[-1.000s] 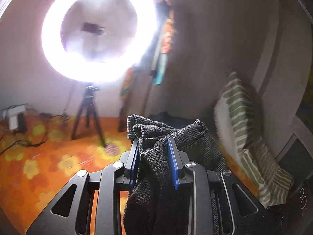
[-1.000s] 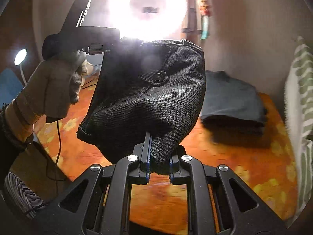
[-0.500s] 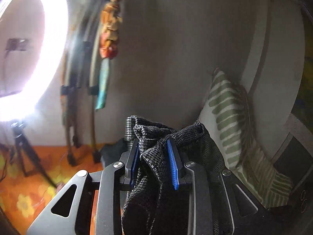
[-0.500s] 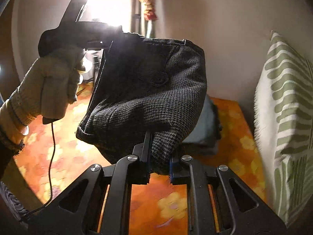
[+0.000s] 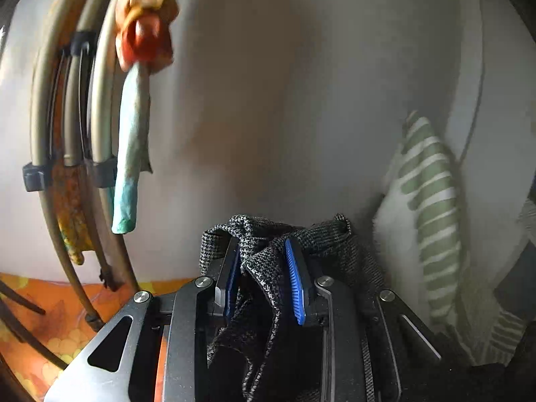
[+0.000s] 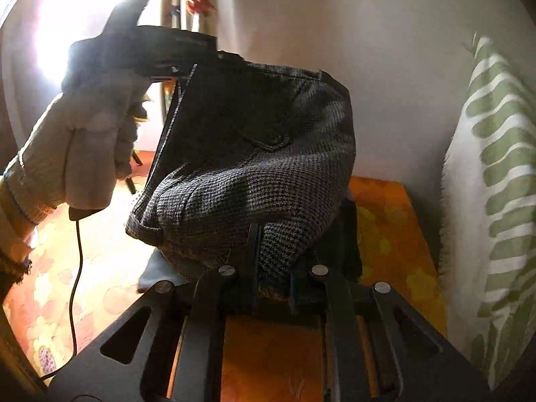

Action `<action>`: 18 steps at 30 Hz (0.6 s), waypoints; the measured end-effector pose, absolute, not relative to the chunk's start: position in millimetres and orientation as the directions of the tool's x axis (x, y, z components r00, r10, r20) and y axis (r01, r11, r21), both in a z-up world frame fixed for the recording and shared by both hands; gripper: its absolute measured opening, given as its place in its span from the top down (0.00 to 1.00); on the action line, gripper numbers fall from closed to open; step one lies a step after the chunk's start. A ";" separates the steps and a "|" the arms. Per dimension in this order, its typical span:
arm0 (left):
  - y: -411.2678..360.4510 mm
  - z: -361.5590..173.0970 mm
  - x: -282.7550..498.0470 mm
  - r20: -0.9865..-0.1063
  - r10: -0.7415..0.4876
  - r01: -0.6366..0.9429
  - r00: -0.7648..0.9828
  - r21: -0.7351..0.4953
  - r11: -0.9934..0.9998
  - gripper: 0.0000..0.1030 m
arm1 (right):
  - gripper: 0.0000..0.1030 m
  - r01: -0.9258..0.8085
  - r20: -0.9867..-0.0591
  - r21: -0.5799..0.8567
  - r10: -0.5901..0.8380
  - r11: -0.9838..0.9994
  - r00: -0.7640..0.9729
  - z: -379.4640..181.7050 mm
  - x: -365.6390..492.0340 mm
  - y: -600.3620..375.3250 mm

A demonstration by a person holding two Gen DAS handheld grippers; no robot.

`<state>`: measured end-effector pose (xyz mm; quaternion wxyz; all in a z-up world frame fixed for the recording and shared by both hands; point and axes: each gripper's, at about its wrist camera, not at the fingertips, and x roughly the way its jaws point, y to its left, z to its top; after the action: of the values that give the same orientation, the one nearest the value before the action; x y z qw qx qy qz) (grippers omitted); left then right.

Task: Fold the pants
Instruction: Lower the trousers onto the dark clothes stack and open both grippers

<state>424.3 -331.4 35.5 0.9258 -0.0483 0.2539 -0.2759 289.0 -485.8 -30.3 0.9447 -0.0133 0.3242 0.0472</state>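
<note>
Dark grey houndstooth pants (image 6: 254, 154) hang folded in the air between my two grippers. My right gripper (image 6: 273, 258) is shut on a lower bunched edge of the fabric. My left gripper (image 5: 263, 268) is shut on a bunched corner of the pants (image 5: 268, 254), with cloth spilling over and between its blue pads (image 5: 294, 284). In the right wrist view the left gripper (image 6: 187, 57), held by a gloved hand (image 6: 87, 147), holds the upper edge of the pants. A pocket button (image 6: 274, 139) faces the camera.
An orange floral bed cover (image 6: 392, 227) lies below. A green-striped white pillow (image 6: 495, 174) stands at the right, also in the left wrist view (image 5: 432, 221). A folded dark garment (image 6: 348, 234) lies behind the pants. Poles with hanging cloth (image 5: 130, 107) lean on the wall. A bright lamp (image 6: 67, 26) glares at left.
Both grippers have swung right with the pants still held; the ring light has left the left wrist view and the pillow has grown nearer. The grips are unchanged.
</note>
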 end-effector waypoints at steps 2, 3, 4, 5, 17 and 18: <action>-337.6 23.9 435.2 -0.473 -0.494 0.454 0.729 -0.206 0.867 0.76 | 0.86 -0.096 -0.637 0.048 0.105 0.994 0.764 -39.3 299.2 -494.7; -340.5 19.4 438.7 -0.488 -0.482 0.447 0.728 -0.195 0.873 0.76 | 0.84 -0.089 -0.653 0.075 0.116 0.993 0.749 -45.1 304.1 -500.3; -343.1 13.7 440.9 -0.511 -0.467 0.441 0.722 -0.181 0.879 0.75 | 0.82 -0.086 -0.663 0.089 0.123 0.992 0.738 -48.2 306.0 -503.0; -344.0 11.8 442.1 -0.518 -0.456 0.436 0.724 -0.169 0.884 0.74 | 0.78 -0.083 -0.675 0.103 0.131 0.991 0.726 -52.1 306.6 -505.5; -322.3 44.2 404.1 -0.484 -0.445 0.439 0.753 -0.133 0.888 0.69 | 0.49 0.010 -0.692 0.089 0.054 0.996 0.720 -51.0 264.3 -527.4; -320.3 45.3 400.0 -0.485 -0.449 0.443 0.750 -0.136 0.886 0.69 | 0.49 0.014 -0.691 0.090 0.053 0.996 0.721 -50.1 261.1 -527.6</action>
<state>400.0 -320.4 45.3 0.9354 -0.0063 0.2611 -0.2384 261.1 -527.6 -50.1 0.9265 0.0444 0.3736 0.0106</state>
